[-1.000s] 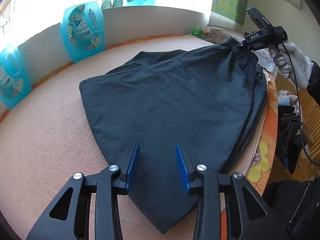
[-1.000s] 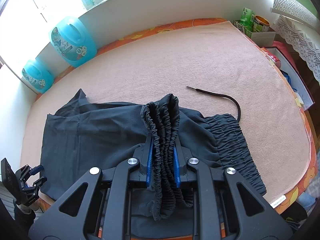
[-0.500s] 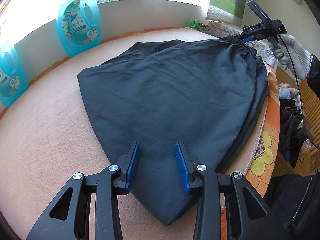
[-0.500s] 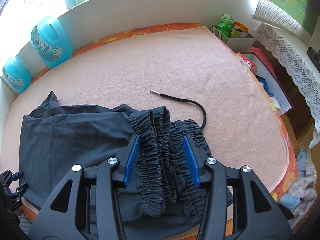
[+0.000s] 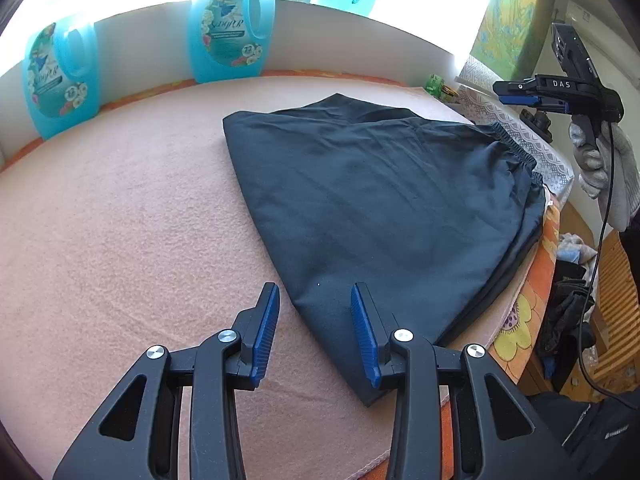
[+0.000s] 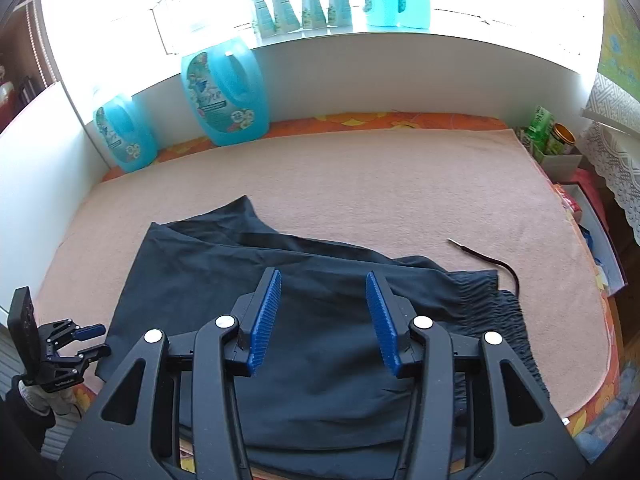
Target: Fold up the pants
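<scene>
Dark navy pants [image 5: 384,208] lie folded flat on a pink blanket [image 5: 120,240]. My left gripper [image 5: 316,300] hovers open over the narrow leg end, with nothing between its blue pads. In the right wrist view my right gripper [image 6: 324,288] stands open above the pants [image 6: 320,344], holding nothing. The gathered elastic waistband [image 6: 496,320] rests on the blanket to its right, and a black drawstring [image 6: 500,264] trails out from it. The left wrist view shows the right gripper [image 5: 516,94] in the air beyond the waistband [image 5: 516,148], held by a gloved hand [image 5: 600,160].
Two blue detergent bottles [image 6: 224,92] [image 6: 124,136] stand against the white wall at the back. Small boxes and a tin [image 6: 556,140] sit at the far right corner. The table's near edge with orange flowered cloth [image 5: 520,320] drops to clothes [image 5: 564,320] on the floor.
My right gripper let go of the bunched waistband, opened, then rose and drew back; the waistband now lies flat. My left gripper shifted left toward the pants' edge.
</scene>
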